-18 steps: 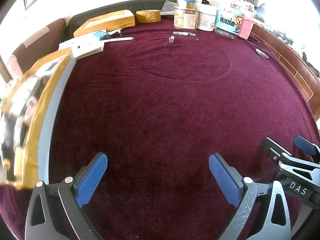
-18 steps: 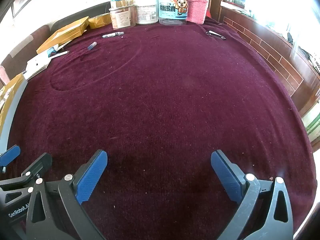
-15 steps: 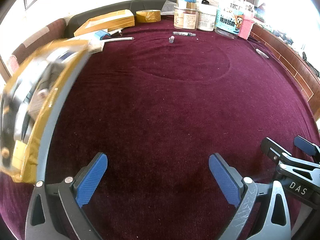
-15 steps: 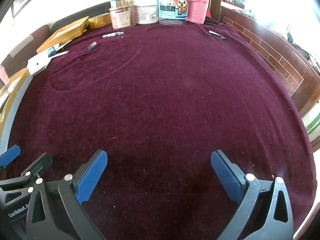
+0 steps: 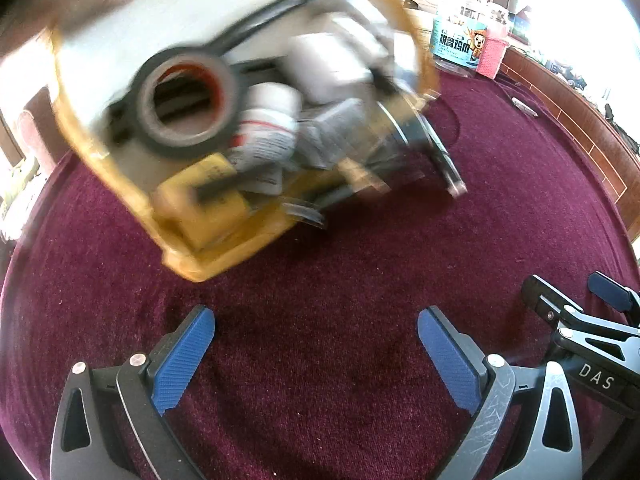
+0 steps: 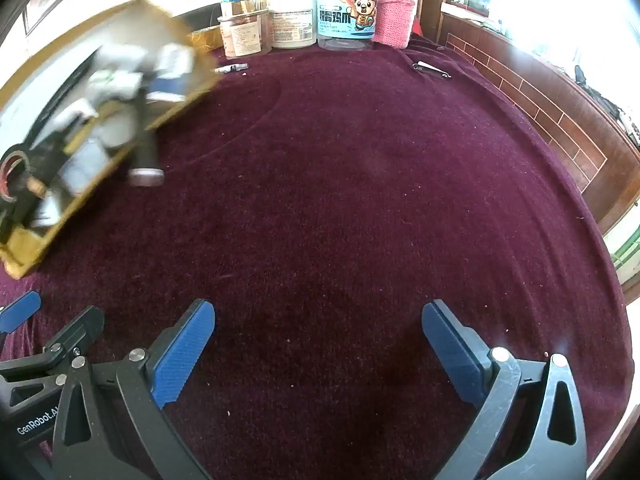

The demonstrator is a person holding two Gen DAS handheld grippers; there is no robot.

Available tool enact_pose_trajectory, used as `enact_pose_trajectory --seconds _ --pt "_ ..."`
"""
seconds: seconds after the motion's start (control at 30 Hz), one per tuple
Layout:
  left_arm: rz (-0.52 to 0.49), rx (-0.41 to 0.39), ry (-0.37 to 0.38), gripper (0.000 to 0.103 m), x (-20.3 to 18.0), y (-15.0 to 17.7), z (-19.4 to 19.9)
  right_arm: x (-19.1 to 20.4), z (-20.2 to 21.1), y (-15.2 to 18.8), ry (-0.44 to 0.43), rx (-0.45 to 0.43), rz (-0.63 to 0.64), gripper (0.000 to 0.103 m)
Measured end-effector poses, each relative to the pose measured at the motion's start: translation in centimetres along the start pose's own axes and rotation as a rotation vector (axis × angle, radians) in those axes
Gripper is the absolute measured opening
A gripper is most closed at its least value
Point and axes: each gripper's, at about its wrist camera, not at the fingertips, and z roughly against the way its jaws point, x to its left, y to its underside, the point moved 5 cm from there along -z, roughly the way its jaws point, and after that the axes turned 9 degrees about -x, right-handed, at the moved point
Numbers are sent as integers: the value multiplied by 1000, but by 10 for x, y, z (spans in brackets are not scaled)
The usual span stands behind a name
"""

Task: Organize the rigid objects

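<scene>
Strong daylight is glaring from behind (upper edges are bleaching white); the tilted yellow cardboard box (image 5: 224, 128) is smearing with blur.

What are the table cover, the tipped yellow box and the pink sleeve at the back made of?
Table cover: looks like maroon velvet or short-pile fabric; matte nap with curved brush marks. Yellow box: probably cardboard wrapped in glossy yellow tape, though motion blur leaves this open. Pink sleeve: knitted yarn, ribbed stitch texture visible, fitted around a container.

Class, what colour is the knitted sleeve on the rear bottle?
Pink knitted sleeve; clearest in right wrist view.
</scene>
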Motion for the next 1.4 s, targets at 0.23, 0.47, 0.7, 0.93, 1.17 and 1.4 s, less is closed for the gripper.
enact_pose_trajectory --seconds 0.23,0.47,0.7,0.93,1.17,1.4 --pt "0 0 0 102 1 0 1 1 -1 -1 0 0 0 103" --pt "0 0 0 102 1 0 0 -2 0 0 0 1 0 103" --pt "0 0 0 102 1 0 2 -1 0 0 0 1 -1 103" --pt "-1 1 0 102 1 -1 1 -2 -1 -1 0 1 -1 103" --pt "-2 1 -1 102 2 0 0 -3 -1 -1 0 1 -1 103" --pt "-1 1 0 102 2 -1 0 -3 0 -1 1 1 -1 103"
